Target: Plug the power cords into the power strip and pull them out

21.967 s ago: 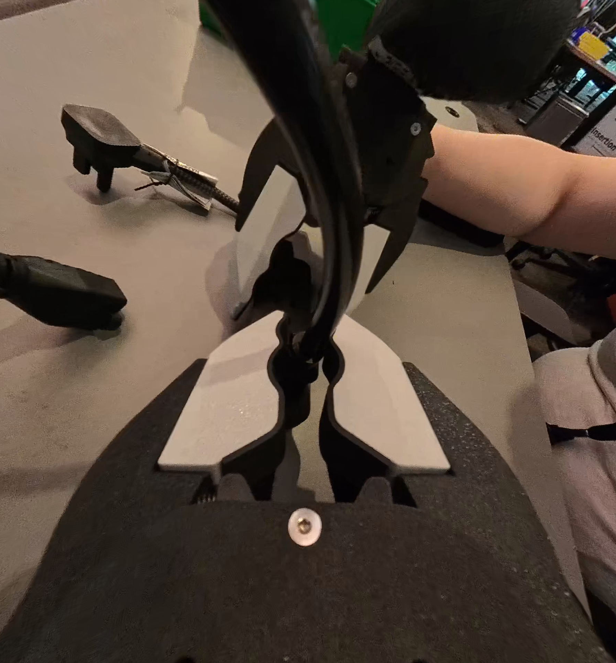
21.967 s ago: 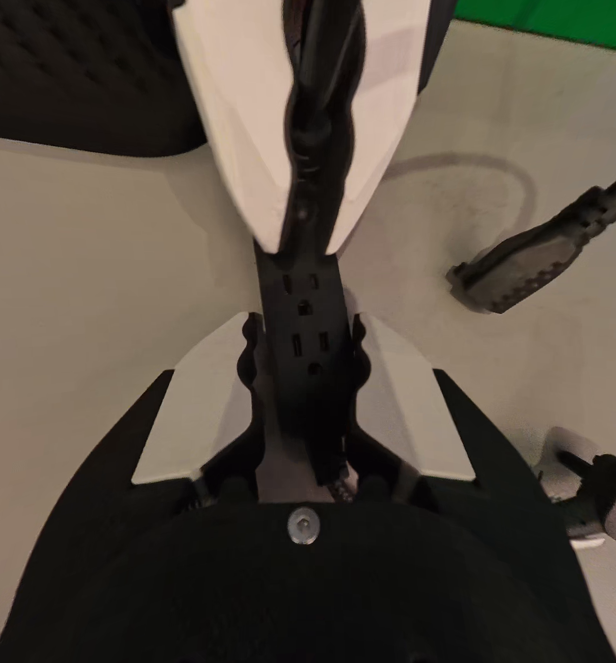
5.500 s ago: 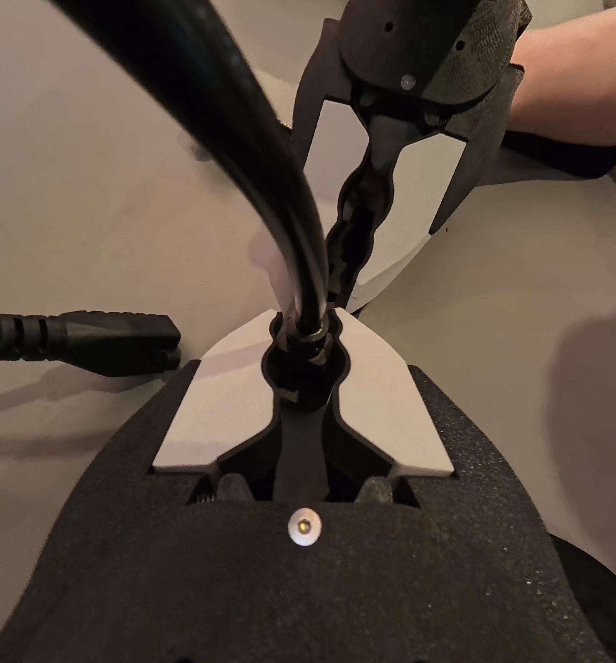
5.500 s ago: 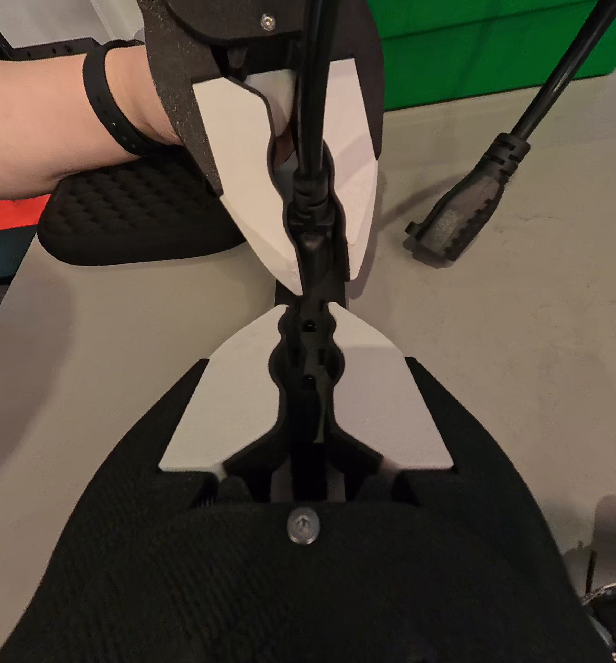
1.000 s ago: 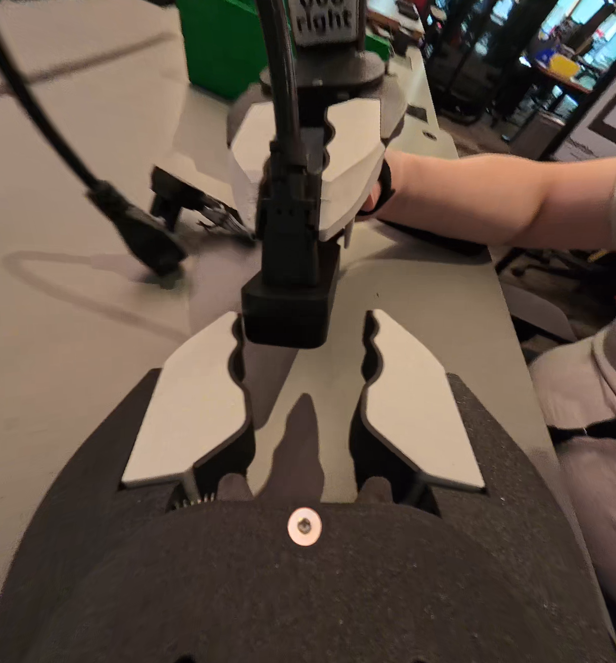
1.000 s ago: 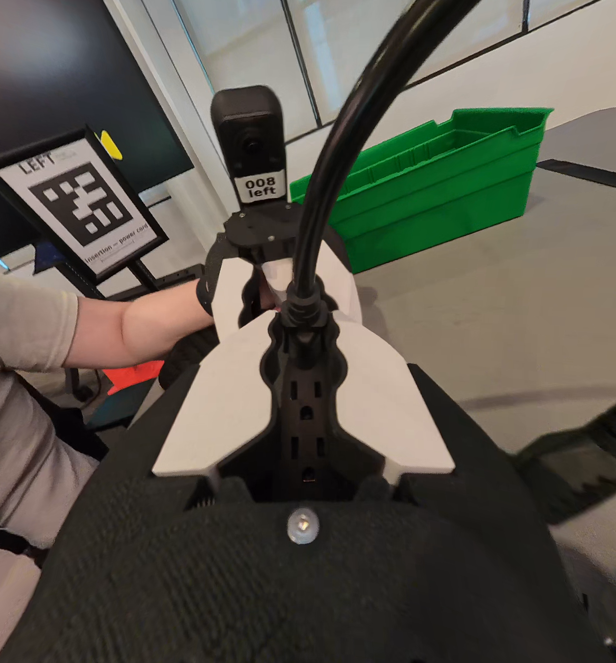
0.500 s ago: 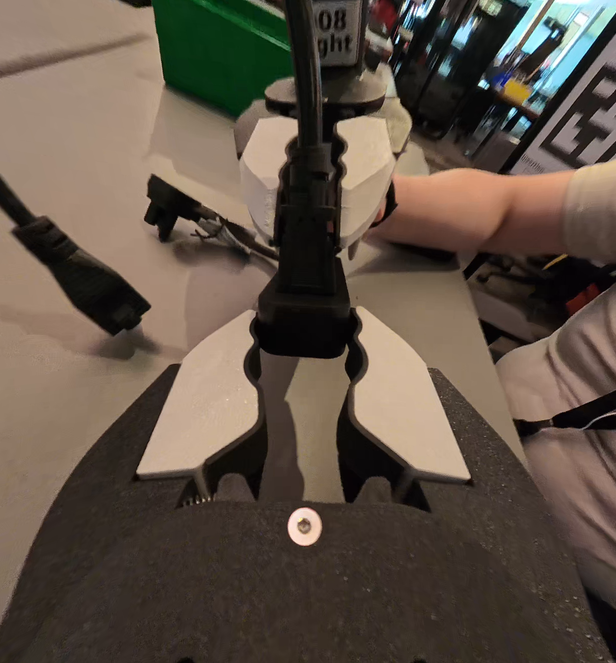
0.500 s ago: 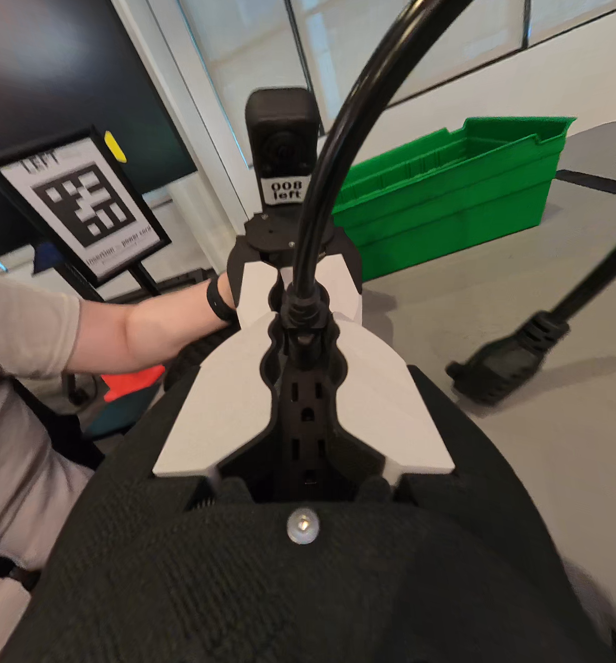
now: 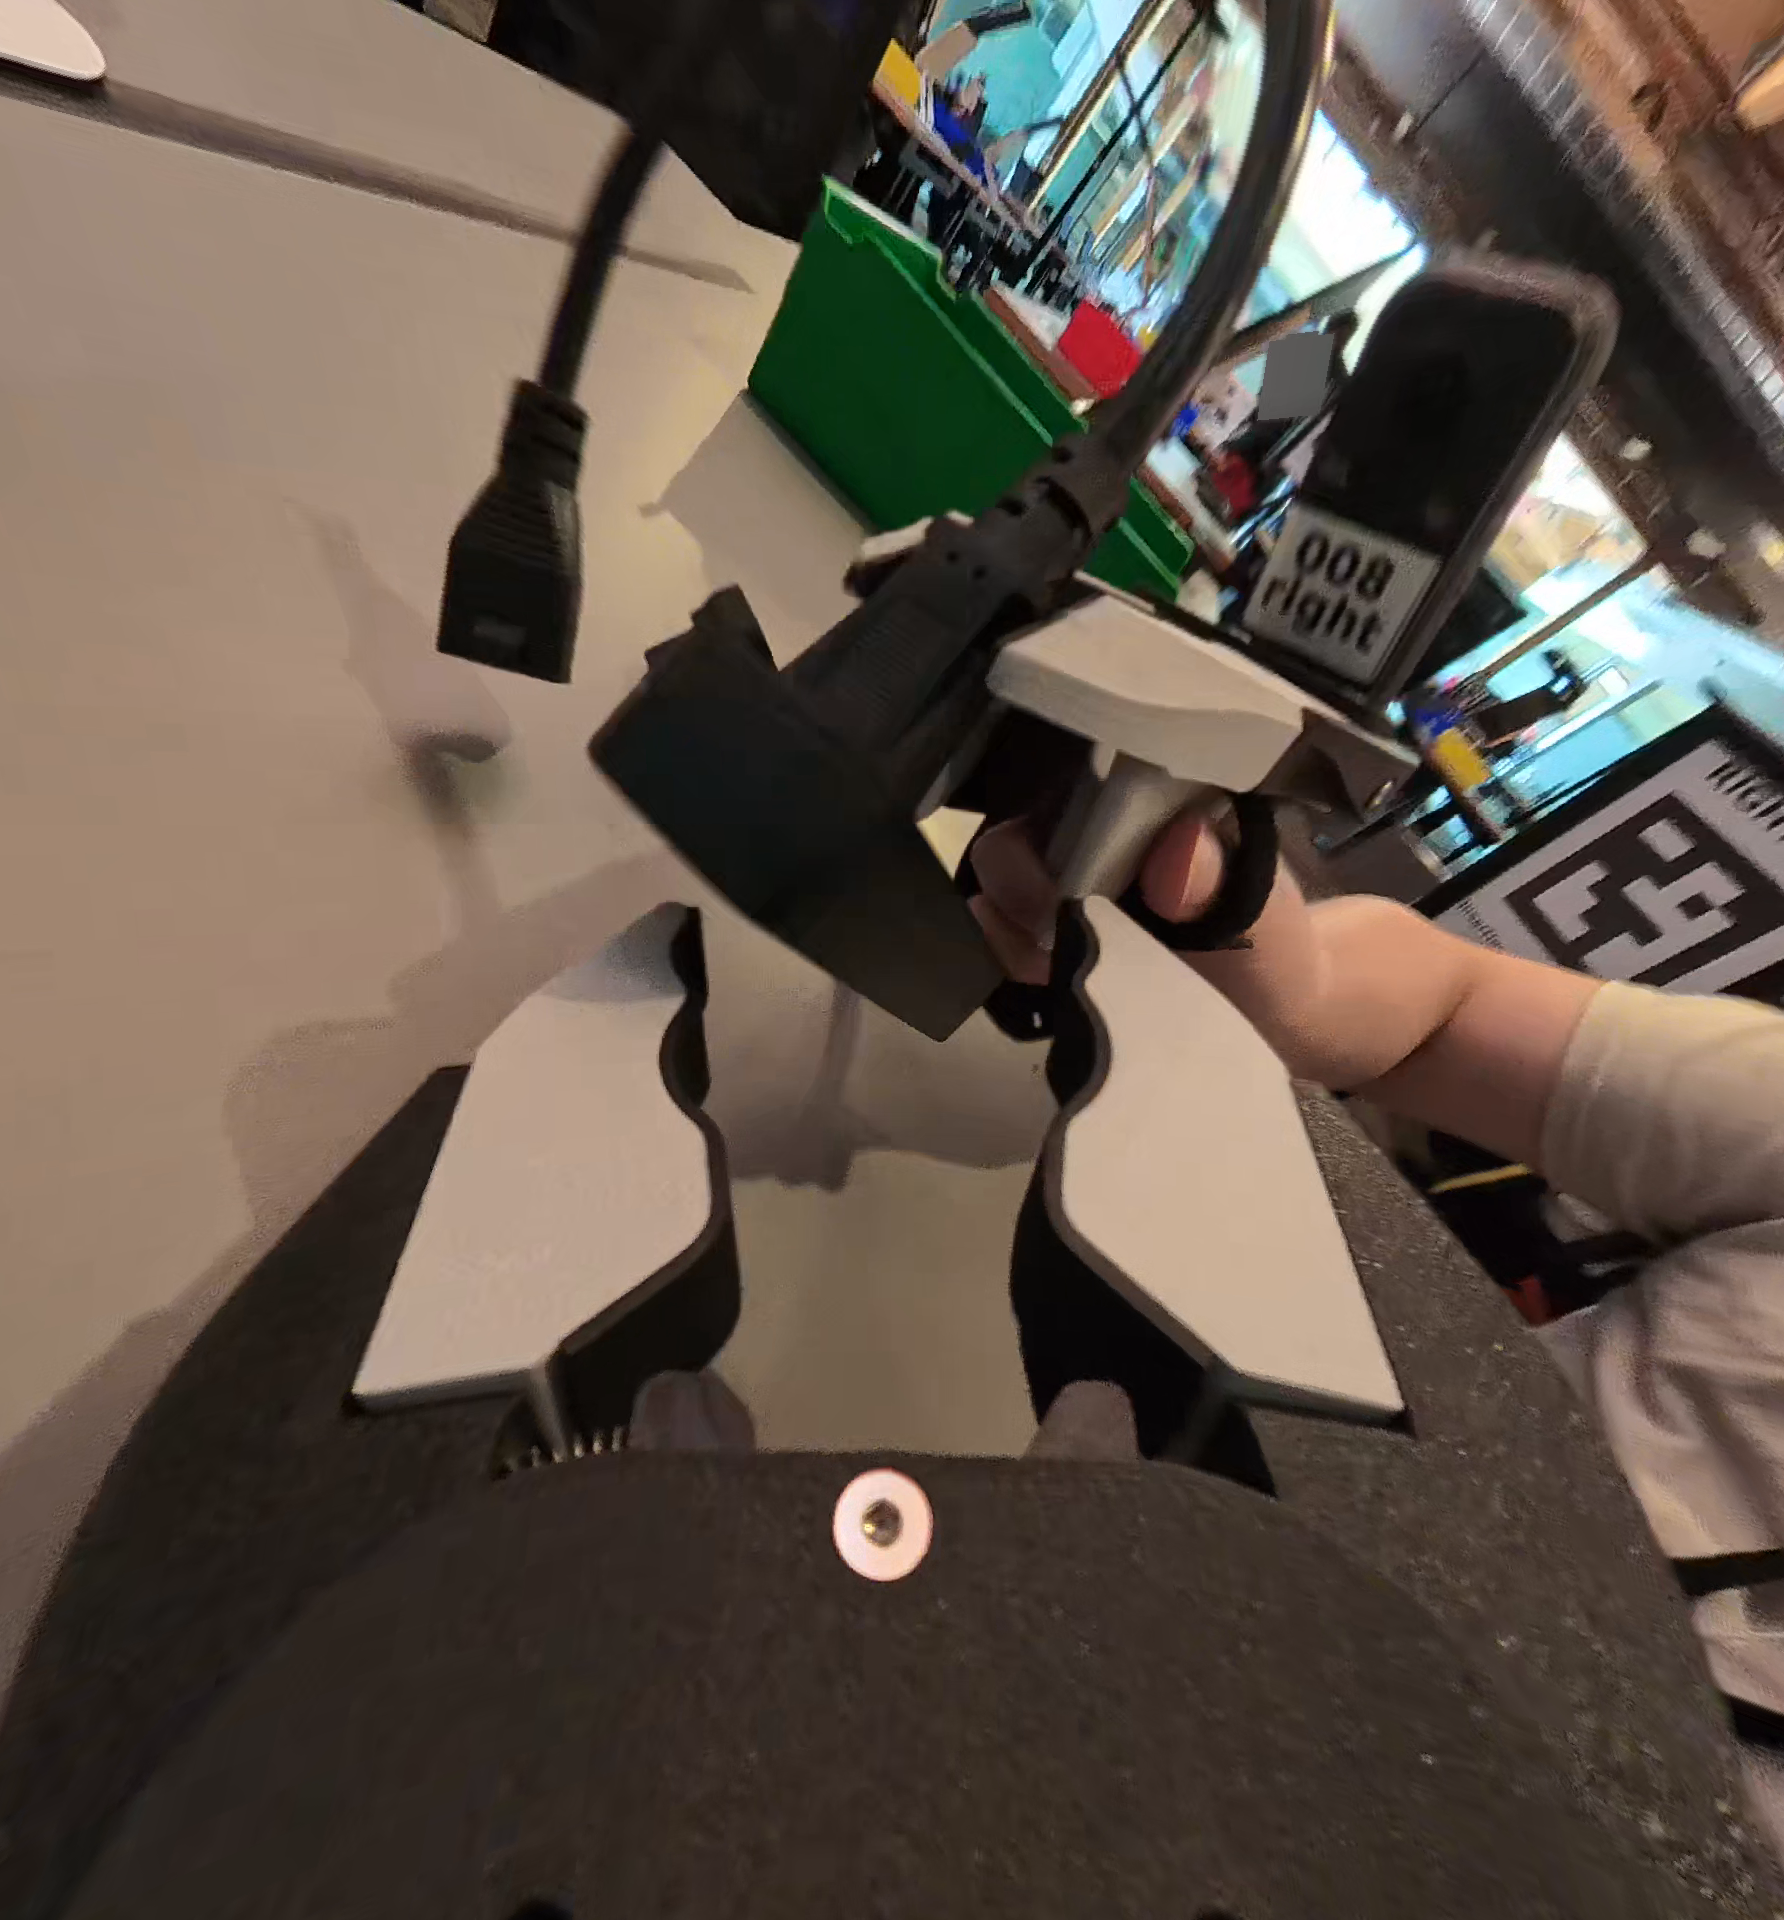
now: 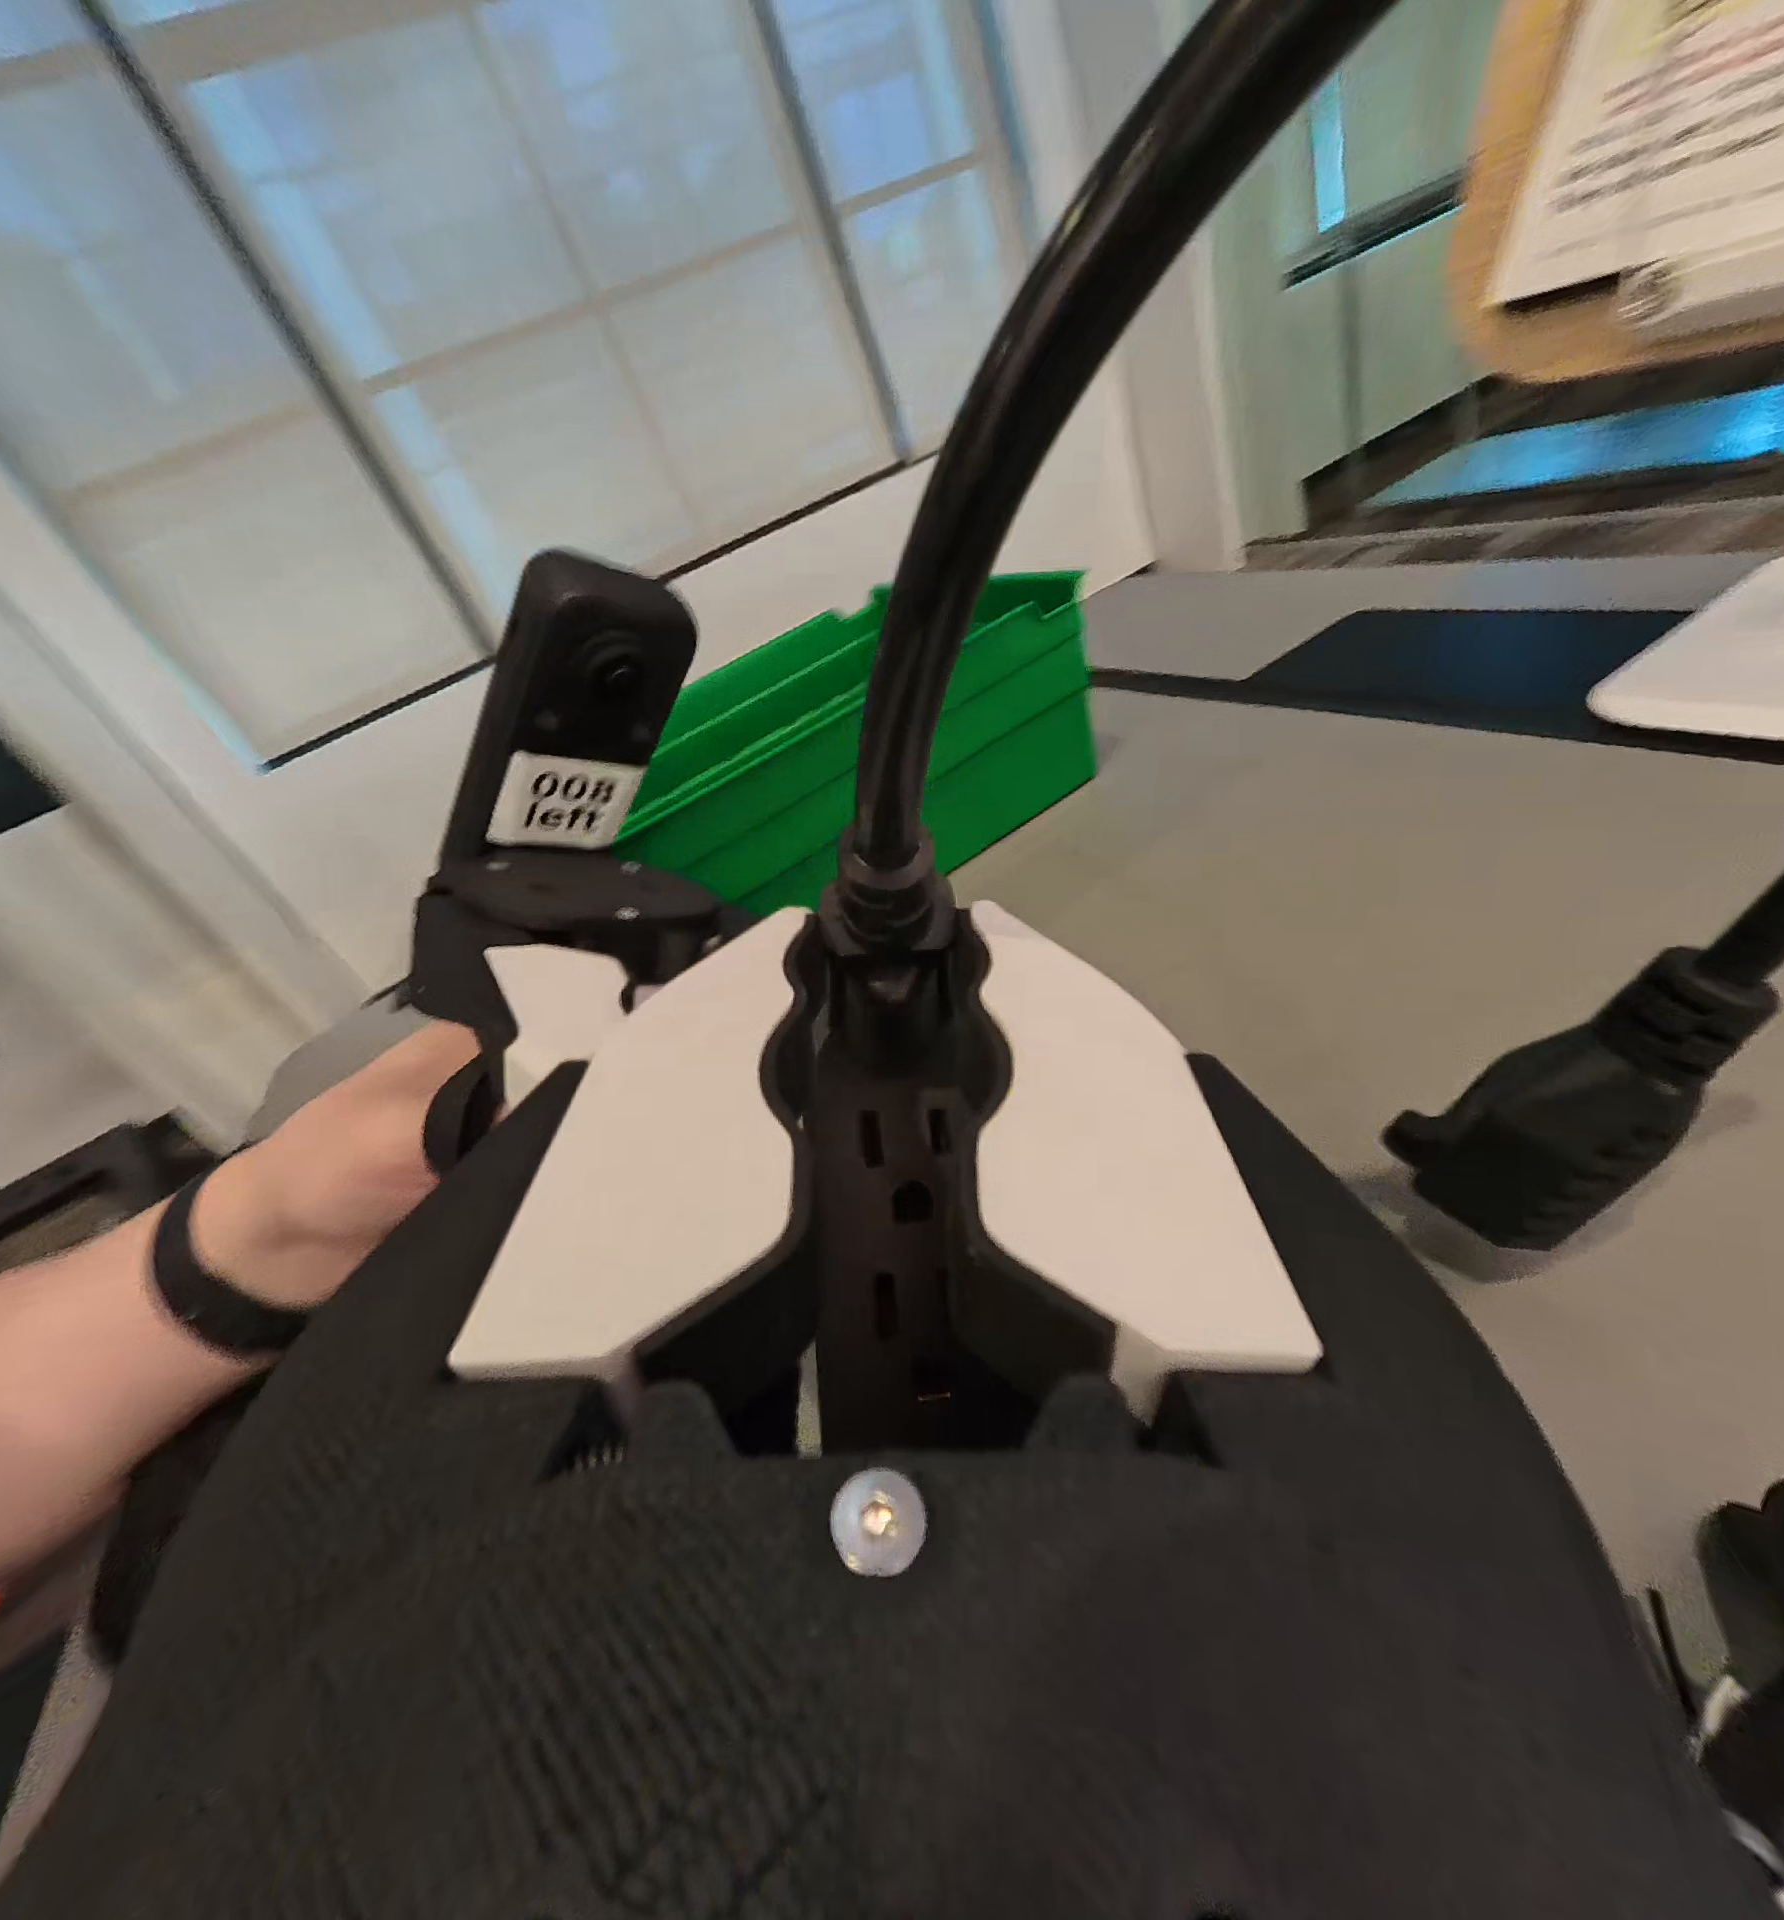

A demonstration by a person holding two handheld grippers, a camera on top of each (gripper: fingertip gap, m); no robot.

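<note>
The power strip (image 10: pixel 893 1195) sits clamped between the closed fingers of the right gripper (image 10: pixel 883 997), raised above the grey table (image 10: pixel 1387 914). In the left wrist view we note the left gripper (image 9: pixel 880 935) spread wide, holding nothing, with the strip's end just ahead. Only the right wrist view shows its sockets; a loose cord plug (image 9: pixel 514 551) hangs to the left.

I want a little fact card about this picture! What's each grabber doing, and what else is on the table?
right gripper: shut on the black power strip, held up off the table
left gripper: open, fingers empty, the strip's end just in front
loose plug: black, beside the strip
bin: green, at the table's far side
</note>
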